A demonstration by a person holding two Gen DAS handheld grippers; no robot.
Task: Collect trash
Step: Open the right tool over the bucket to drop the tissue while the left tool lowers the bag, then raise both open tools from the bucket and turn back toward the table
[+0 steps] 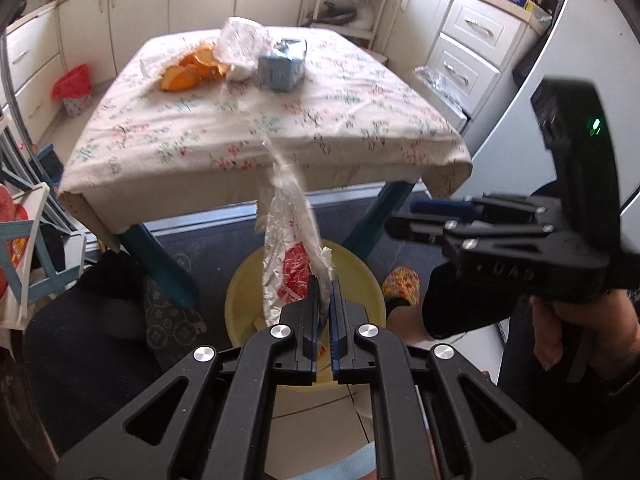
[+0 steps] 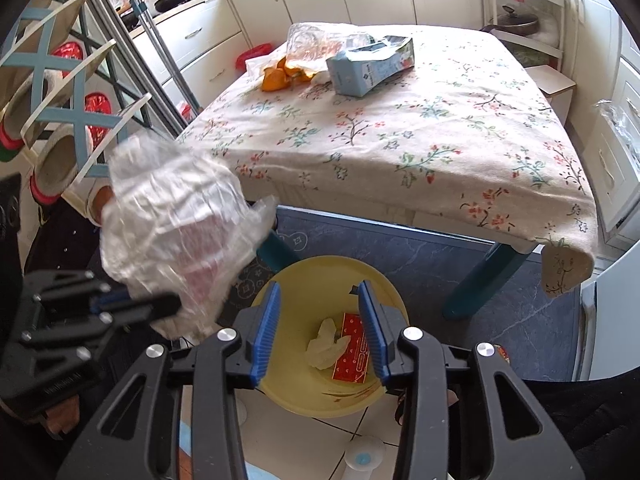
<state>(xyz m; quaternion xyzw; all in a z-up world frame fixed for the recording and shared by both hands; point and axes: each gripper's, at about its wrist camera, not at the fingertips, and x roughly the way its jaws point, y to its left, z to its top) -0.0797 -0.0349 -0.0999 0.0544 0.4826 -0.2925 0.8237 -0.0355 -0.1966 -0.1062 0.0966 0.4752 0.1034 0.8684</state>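
Observation:
My left gripper (image 1: 325,280) is shut on a crumpled clear plastic bag with red print (image 1: 289,236), held above the yellow bin (image 1: 360,276) on the floor. In the right wrist view the same bag (image 2: 172,224) hangs at the left, beside the bin (image 2: 296,276). My right gripper (image 2: 318,292) is open and empty above the bin, which holds a red packet (image 2: 352,348) and a pale crumpled scrap (image 2: 326,344). On the table lie orange peels (image 2: 280,74), a clear plastic bag (image 2: 320,46) and a light blue carton (image 2: 370,66).
The table with a floral cloth (image 2: 420,136) stands just behind the bin on teal legs (image 2: 480,280). A red-lined waste basket (image 1: 74,88) stands by the cabinets. A rack (image 2: 60,92) is at the left. A foot in a patterned slipper (image 1: 402,284) is beside the bin.

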